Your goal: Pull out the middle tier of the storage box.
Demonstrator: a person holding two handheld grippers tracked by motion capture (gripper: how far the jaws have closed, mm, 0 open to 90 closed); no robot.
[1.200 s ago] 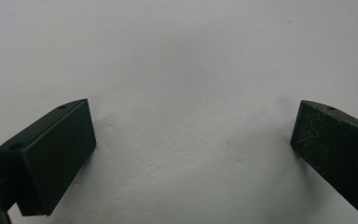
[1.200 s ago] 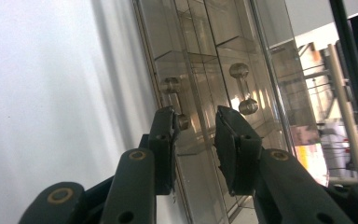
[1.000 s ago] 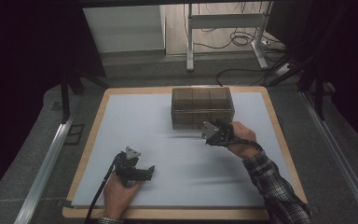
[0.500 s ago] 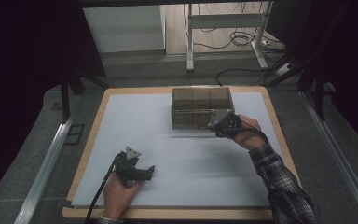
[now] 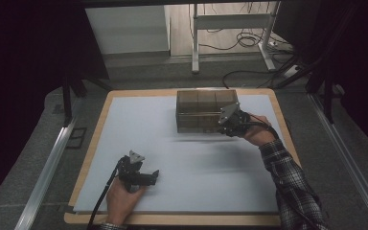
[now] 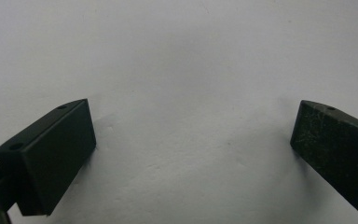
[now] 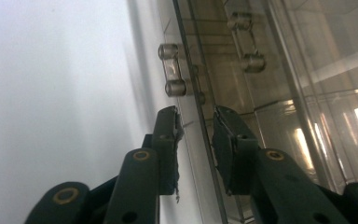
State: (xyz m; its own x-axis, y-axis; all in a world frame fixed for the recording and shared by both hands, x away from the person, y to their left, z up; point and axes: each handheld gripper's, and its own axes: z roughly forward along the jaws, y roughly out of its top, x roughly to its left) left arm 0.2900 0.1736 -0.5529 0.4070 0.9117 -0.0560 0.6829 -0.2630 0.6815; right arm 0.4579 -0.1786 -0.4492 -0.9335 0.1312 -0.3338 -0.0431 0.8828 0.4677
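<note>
Clear plastic organizer box (image 5: 206, 114) sits at the far side of the white worktop (image 5: 187, 158), and the right gripper (image 7: 198, 122) has its fingers either side of the box's thin front wall, just been closing on it, can't tell if they actually pinch yet. Left gripper (image 6: 193, 135) rests near the front edge, fingers spread wide with nothing between

I couldn't tell whether the right gripper (image 7: 198, 123) pressed the clear box's (image 5: 206, 103) wall; its far end was cropped.
</note>
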